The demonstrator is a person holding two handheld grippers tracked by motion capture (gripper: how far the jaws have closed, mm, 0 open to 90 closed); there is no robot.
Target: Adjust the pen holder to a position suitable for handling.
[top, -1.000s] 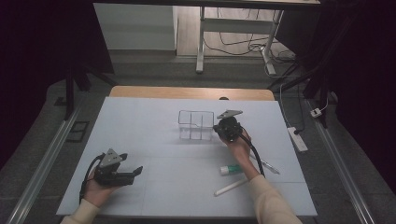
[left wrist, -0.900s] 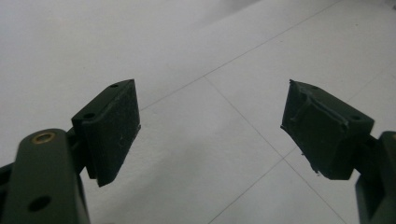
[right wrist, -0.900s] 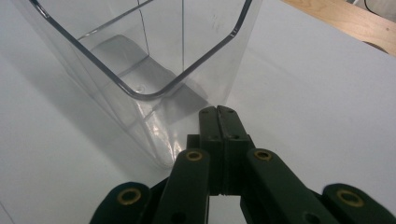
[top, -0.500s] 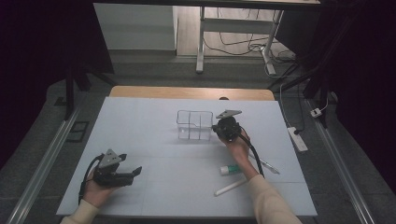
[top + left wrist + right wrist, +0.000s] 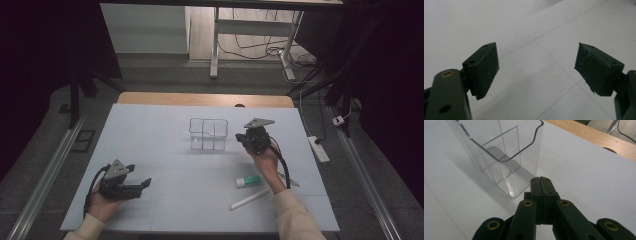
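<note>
1. Two black ribbed pads (image 5: 484,67) on my left gripper (image 5: 131,187) stand wide apart over matte white table (image 5: 160,145).
2. My right gripper (image 5: 541,181), pressed together, sits just beside the clear, thin-walled plastic organizer (image 5: 506,150), mid-table, divided into compartments.
3. No writing I can read.

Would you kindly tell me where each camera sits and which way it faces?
High view: above the person's side, facing forward and down on the pale table; both forearms, left gripper, right gripper.
Left gripper view: on that gripper, facing bare tabletop between open jaws.
Right gripper view: on that gripper, facing the clear plastic divided box; jaws shut.
Shared: high and right gripper views show the box.
</note>
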